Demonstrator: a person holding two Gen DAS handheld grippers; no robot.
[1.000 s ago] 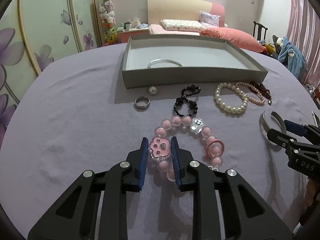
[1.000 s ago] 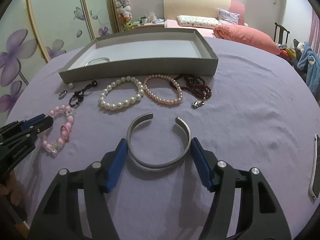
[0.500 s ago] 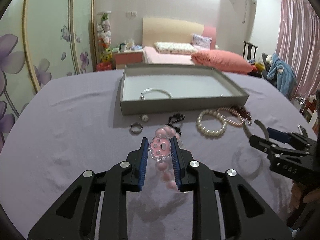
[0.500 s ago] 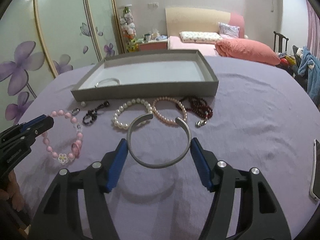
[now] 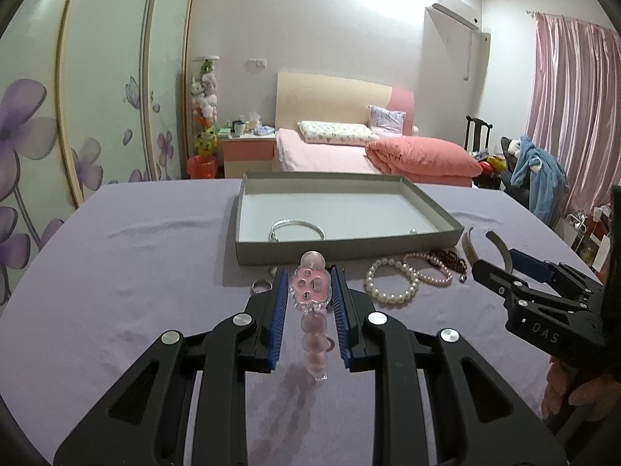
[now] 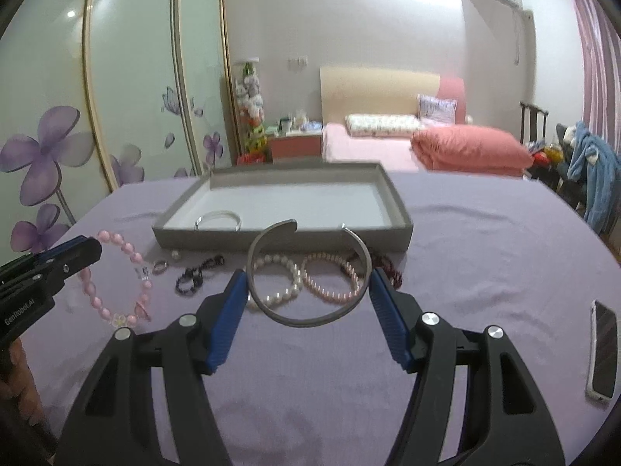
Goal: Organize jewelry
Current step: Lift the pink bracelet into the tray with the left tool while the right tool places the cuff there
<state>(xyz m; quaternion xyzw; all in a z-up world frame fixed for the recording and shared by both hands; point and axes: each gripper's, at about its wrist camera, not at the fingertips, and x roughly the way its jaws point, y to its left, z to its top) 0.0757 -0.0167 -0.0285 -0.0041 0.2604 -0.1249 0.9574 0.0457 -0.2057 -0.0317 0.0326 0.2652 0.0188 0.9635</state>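
My left gripper (image 5: 309,287) is shut on the pink bead bracelet (image 5: 310,291) by its paw charm and holds it above the purple table; the bracelet hangs down, and it also shows in the right wrist view (image 6: 116,272). My right gripper (image 6: 306,291) is shut on the grey metal cuff bangle (image 6: 306,272), lifted off the table; it also shows in the left wrist view (image 5: 469,248). The grey tray (image 5: 349,251) stands ahead with a silver bangle (image 5: 297,229) inside.
On the table before the tray lie a white pearl bracelet (image 5: 392,283), a pink pearl bracelet (image 5: 431,272), a dark red bead bracelet (image 5: 450,262), a black bead bracelet (image 6: 198,275) and a silver ring (image 5: 261,286). A phone (image 6: 603,353) lies at right.
Both grippers have risen from the table with their pieces: the pink bracelet now hangs from the left gripper, and the cuff is lifted in the right gripper.
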